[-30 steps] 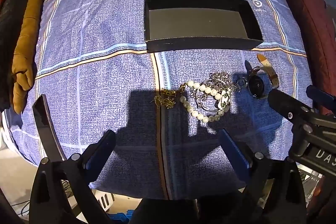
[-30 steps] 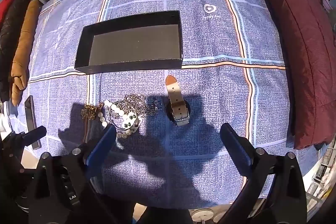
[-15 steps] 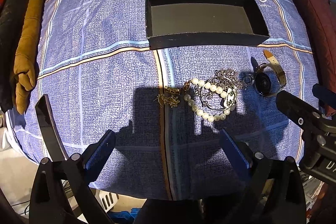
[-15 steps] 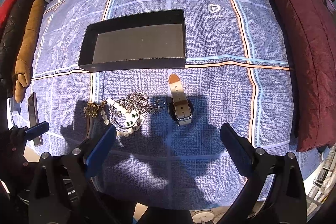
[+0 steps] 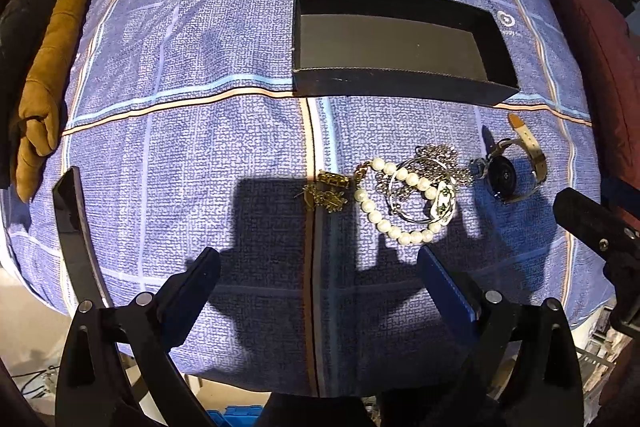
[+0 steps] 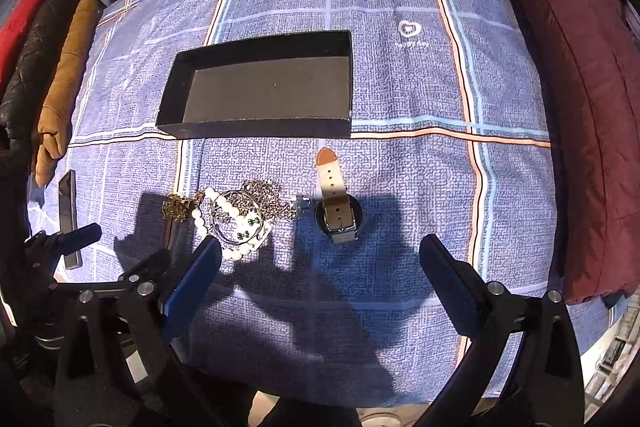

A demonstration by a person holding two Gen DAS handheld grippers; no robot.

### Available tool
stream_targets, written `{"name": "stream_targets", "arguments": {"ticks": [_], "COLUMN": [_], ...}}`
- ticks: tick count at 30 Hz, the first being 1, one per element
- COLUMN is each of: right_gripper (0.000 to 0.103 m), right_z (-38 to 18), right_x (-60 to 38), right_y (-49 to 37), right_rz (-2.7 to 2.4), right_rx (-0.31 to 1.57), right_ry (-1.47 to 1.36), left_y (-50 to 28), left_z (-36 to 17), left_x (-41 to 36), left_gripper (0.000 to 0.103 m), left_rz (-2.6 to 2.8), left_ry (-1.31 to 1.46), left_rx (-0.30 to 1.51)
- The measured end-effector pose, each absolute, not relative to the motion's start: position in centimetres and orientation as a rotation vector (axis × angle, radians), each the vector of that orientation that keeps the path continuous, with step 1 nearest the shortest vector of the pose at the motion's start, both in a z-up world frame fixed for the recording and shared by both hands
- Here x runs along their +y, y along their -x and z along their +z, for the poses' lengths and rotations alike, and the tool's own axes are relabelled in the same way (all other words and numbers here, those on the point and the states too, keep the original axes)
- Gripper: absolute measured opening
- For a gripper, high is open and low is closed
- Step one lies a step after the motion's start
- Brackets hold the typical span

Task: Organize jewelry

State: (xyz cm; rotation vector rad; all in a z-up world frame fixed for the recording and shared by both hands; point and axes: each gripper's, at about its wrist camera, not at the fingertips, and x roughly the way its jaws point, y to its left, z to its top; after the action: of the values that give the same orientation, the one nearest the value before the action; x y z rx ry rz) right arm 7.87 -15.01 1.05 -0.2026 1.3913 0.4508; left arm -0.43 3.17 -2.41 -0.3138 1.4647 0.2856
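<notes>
1. Two hand-held grippers over a surface covered in blue checked cloth [image 6: 400, 87] — both released, jaws spread wide, nothing between them.
2. Left hand-held gripper [image 5: 318, 263] hangs above the near part of the cloth, its shadow falling toward the jewelry; the gold chain piece [image 5: 328, 191] lies just beyond the gap between its fingers.
3. Right hand-held gripper [image 6: 320, 255] hangs just short of the wristwatch [image 6: 338, 211]; its left blue pad [image 6: 192, 279] overlaps the near edge of the jewelry pile in view.
4. Black open box [image 6: 256, 127] sits on the cloth farther back — long side facing the grippers, interior grey, nothing inside.
5. Jewelry lies in a row between the box and the grippers, well clear of the box wall.
6. Pearl bracelet [image 5: 376, 213] is tangled with a silver bangle [image 5: 404, 215] and a silver chain [image 5: 436, 155]; a small white piece with green marks [image 5: 442, 195] rests on the bangle.
7. Gold chain piece is at the left end of the row, touching the pearls.
8. Wristwatch is at the right end — dark dial, pale strap with a tan tip pointing toward the box — just beside the silver chain.
9. A dark phone-like slab [image 5: 74, 227] lies at the cloth's left edge, well apart from the jewelry.
10. A maroon cushion [image 6: 580, 115] runs along the right side; tan and dark padded items [image 6: 64, 87] along the left.
</notes>
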Motion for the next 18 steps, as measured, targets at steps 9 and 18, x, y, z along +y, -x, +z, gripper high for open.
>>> {"name": "stream_targets", "arguments": {"ticks": [9,18], "right_gripper": [0.097,0.097], "right_z": [0.6,0.6], "right_x": [-15.4,-16.0], "right_y": [-7.5,-7.5], "right_rz": [0.491,0.513], "right_rx": [1.406,1.397], "right_ry": [0.227,0.237], "left_y": [1.5,1.7], "left_z": [-2.7,-1.6], "left_x": [1.3,-0.9], "left_gripper": [0.096,0.096], "left_rz": [0.364,0.415], "left_ry": [0.264,0.195], "left_rx": [1.493,1.450]}}
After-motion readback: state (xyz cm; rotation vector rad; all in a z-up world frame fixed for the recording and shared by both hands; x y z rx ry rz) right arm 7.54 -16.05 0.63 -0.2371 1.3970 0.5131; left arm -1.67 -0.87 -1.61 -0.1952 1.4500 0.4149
